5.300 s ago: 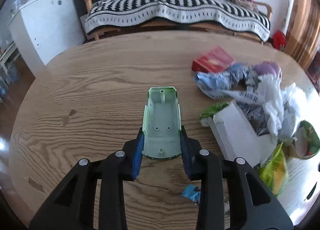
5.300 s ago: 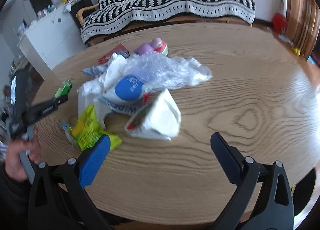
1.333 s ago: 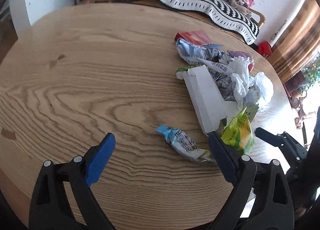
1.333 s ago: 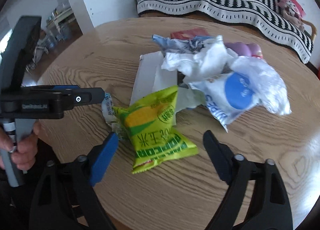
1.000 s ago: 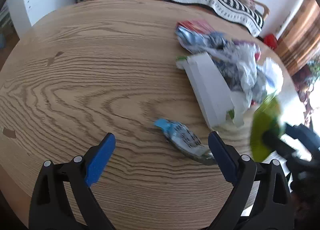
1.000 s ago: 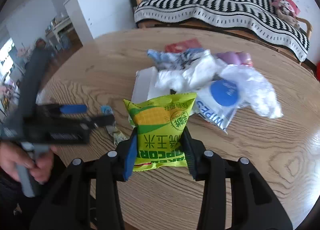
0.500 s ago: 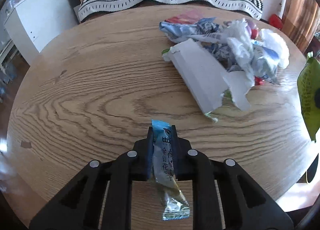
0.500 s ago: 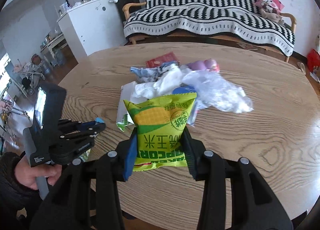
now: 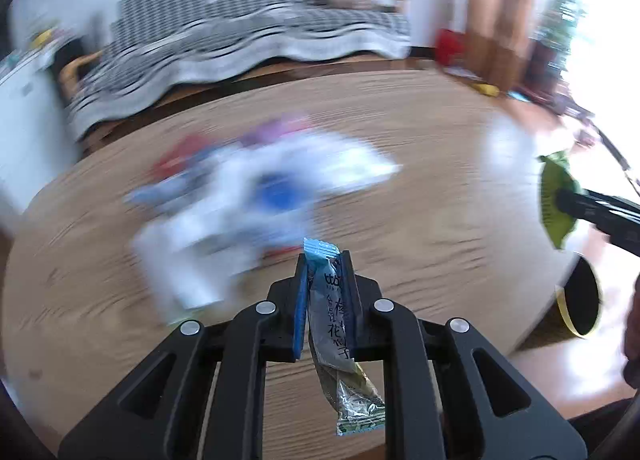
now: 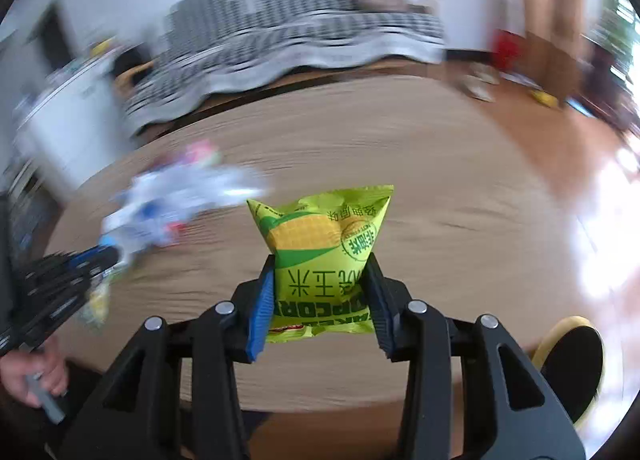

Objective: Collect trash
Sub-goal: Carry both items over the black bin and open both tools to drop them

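Trash pile (image 9: 248, 195) lies blurred on the round wooden table (image 9: 440, 163), at 10 o'clock from the left gripper (image 9: 324, 300). A dark bin with a yellow rim (image 9: 580, 300) stands off the table edge at 3 o'clock in the left wrist view; it is probably the drop point. The right gripper (image 10: 320, 292) pinches a green popcorn bag (image 10: 320, 236) across its lower half, with the puffed upper part standing free above the pads. The left gripper is pressed together on a slim blue-and-silver wrapper (image 9: 330, 300), gripped near its top end with the long tail hanging loose below. Risk: the slick, air-filled bag may squirt out of the pads during a fast swing. Risk: the dangling tail may catch the bin rim and pull the wrapper free.
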`<control>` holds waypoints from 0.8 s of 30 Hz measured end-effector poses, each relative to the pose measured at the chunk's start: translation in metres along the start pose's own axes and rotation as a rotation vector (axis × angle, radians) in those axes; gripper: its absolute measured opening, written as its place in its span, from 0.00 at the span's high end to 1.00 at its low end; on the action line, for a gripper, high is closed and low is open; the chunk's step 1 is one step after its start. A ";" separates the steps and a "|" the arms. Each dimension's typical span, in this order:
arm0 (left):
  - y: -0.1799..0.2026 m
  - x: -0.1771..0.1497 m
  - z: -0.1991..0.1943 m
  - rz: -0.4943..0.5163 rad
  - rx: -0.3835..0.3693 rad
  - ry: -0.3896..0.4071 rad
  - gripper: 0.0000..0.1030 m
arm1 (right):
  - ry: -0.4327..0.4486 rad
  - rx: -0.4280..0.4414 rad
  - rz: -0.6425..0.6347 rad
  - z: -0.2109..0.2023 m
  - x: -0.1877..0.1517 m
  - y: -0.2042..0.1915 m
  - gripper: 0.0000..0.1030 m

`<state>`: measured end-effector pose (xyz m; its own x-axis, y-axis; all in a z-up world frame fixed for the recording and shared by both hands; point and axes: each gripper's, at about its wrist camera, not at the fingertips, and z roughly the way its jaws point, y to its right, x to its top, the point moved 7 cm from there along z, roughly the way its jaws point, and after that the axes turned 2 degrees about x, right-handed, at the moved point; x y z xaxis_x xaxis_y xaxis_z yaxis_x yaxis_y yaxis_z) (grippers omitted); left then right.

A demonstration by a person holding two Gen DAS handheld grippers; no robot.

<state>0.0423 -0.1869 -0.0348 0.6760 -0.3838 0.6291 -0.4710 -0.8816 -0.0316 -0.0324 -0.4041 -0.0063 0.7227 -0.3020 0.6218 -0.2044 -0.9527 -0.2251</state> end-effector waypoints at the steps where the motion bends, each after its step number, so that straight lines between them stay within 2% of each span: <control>1: 0.022 0.006 0.001 0.028 -0.033 0.010 0.86 | 0.010 -0.056 0.056 -0.008 -0.003 0.035 0.59; 3: 0.078 0.018 0.005 0.094 -0.095 0.027 0.86 | 0.027 -0.181 0.130 -0.024 -0.013 0.094 0.59; 5: 0.125 0.024 0.011 0.130 -0.165 0.021 0.86 | 0.032 -0.237 0.222 -0.037 -0.027 0.145 0.59; 7: 0.191 0.026 0.016 0.174 -0.274 -0.004 0.86 | 0.031 -0.294 0.304 -0.050 -0.045 0.194 0.59; 10: 0.278 0.023 0.021 0.252 -0.380 0.003 0.86 | 0.011 -0.409 0.406 -0.066 -0.082 0.265 0.59; 14: 0.370 0.004 0.038 0.318 -0.510 -0.024 0.86 | -0.040 -0.444 0.597 -0.076 -0.138 0.345 0.59; 18: 0.446 -0.027 0.077 0.373 -0.587 -0.113 0.86 | -0.079 -0.467 0.706 -0.081 -0.180 0.388 0.59; 24: 0.517 -0.060 0.142 0.456 -0.615 -0.224 0.86 | -0.105 -0.476 0.802 -0.082 -0.210 0.429 0.59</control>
<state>-0.1615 -0.6584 -0.1993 0.4083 -0.7739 0.4841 -0.9128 -0.3394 0.2272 -0.3262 -0.7520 -0.1723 0.3005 -0.8920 0.3377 -0.8991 -0.3831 -0.2120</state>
